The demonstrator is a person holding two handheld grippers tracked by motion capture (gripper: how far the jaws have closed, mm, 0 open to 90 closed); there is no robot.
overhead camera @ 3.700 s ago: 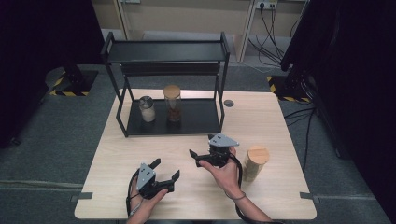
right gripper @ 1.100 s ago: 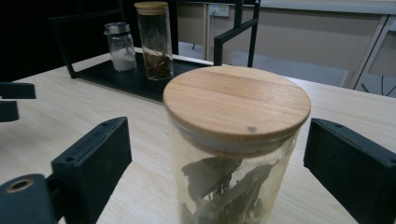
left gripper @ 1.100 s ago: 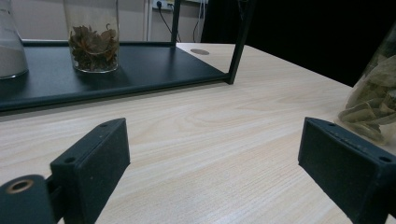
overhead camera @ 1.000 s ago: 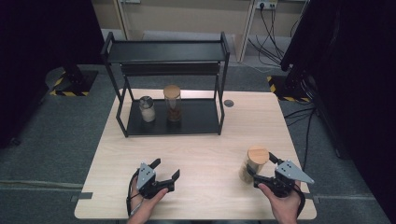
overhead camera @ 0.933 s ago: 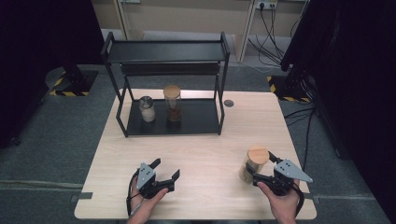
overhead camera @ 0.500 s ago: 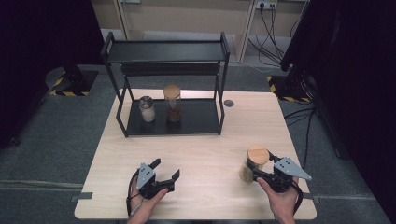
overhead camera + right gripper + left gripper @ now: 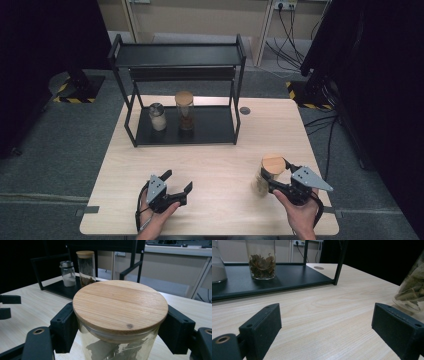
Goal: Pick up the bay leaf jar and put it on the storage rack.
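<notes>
Pale wood table (image 7: 220,165). Left gripper (image 7: 176,186) rests near front left, jaws spread wide, nothing between them. Behind it, black metal rack (image 7: 180,55) at table's back; on its bottom shelf a small jar of white powder (image 7: 158,116) and, just right of it, a tall wood-lidded jar (image 7: 184,110) with brown bits. Front right: glass jar with bamboo lid (image 7: 269,174), dried leaves inside, upright on table. Right gripper (image 7: 276,176) has just closed, jaws clamped on the jar's glass below the lid, one each side.
</notes>
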